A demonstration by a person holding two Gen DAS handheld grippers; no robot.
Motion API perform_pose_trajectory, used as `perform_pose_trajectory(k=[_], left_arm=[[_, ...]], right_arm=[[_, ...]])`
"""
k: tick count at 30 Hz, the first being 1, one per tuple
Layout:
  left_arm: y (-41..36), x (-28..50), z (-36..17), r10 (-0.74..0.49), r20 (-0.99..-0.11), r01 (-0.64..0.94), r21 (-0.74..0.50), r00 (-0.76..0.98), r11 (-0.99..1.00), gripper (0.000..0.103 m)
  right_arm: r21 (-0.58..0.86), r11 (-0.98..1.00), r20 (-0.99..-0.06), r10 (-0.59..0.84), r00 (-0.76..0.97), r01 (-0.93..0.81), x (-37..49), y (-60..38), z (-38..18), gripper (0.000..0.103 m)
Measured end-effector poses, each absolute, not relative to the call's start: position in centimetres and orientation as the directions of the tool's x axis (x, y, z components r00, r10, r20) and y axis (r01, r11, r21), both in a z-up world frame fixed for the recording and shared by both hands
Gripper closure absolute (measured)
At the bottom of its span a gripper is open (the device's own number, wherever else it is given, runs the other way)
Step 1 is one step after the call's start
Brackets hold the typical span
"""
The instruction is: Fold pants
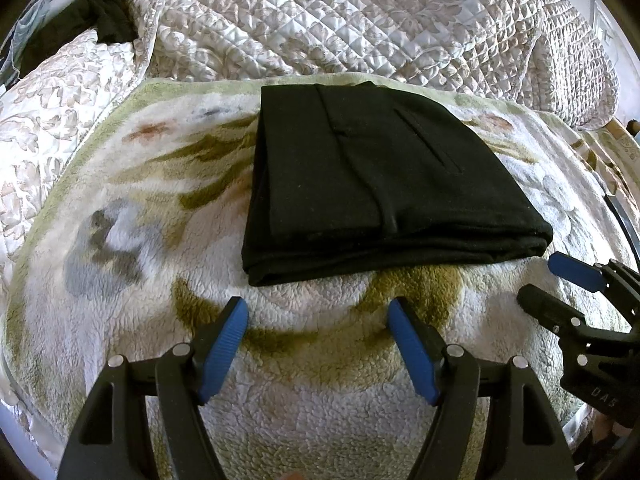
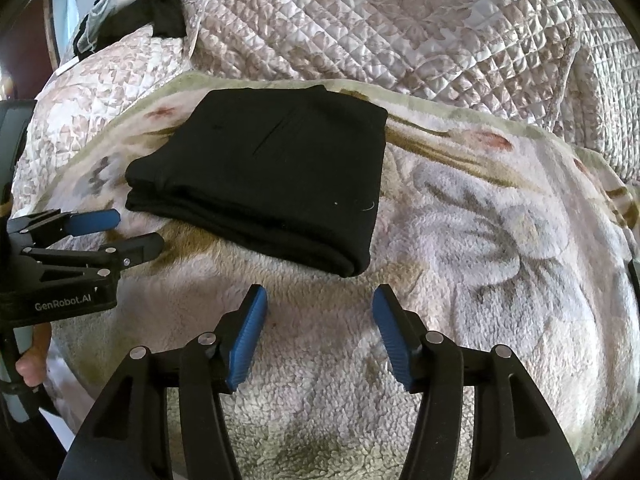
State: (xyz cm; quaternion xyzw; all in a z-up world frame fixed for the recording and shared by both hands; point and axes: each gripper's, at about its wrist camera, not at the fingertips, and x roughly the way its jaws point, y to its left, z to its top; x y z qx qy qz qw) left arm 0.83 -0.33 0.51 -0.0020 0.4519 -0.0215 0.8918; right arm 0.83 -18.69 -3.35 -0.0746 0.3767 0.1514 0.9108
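Black pants point(image 1: 380, 184) lie folded into a compact rectangle on a fleece blanket point(image 1: 120, 240); the stacked fold edges face me. In the left wrist view my left gripper point(image 1: 318, 308) stands open just short of the near edge, with only blanket between its blue pads. My right gripper point(image 1: 540, 280) is beside the pile's near right corner, open and apart from the cloth. In the right wrist view the pants point(image 2: 272, 176) lie ahead and to the left. The right gripper point(image 2: 320, 292) is open below their near corner, and the left gripper point(image 2: 138, 229) is open at the left.
The flowered fleece blanket point(image 2: 480, 220) covers a bed with a quilted floral bedspread point(image 2: 400, 20) behind it. A dark garment point(image 2: 164, 12) lies bunched at the far left by the pillow. A person's hand point(image 2: 34, 360) grips the left tool's handle.
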Motion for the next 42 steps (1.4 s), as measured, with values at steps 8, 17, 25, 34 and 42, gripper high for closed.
perform_pose_trajectory(k=[8,17,25,34,42], left_arm=[[-0.25,0.81,0.48,-0.04,-0.806,0.038,-0.022,0.59,0.999,0.027],[-0.28,0.84,0.51,-0.039,-0.807,0.039,-0.02,0.589,0.999,0.027],[-0.31,0.88,0.51,-0.04,-0.807,0.039,-0.021,0.589,0.999,0.027],[-0.37,0.95,0.55,-0.039,-0.808,0.04,-0.02,0.588,0.999,0.027],[-0.31,0.92,0.52,-0.039,-0.808,0.04,-0.019,0.588,0.999,0.027]], right_arm=[[-0.021,0.943,-0.71,0.219,0.67,-0.331,0.91,-18.8,-3.46,0.046],[-0.026,0.942,-0.711,0.217,0.669,-0.333,1.06,-18.86,-3.69,0.043],[-0.025,0.942,-0.711,0.218,0.669,-0.334,1.12,-18.95,-3.71,0.042],[-0.027,0.942,-0.711,0.217,0.669,-0.335,1.1,-18.93,-3.76,0.041],[-0.028,0.942,-0.711,0.217,0.669,-0.335,1.1,-18.93,-3.76,0.041]])
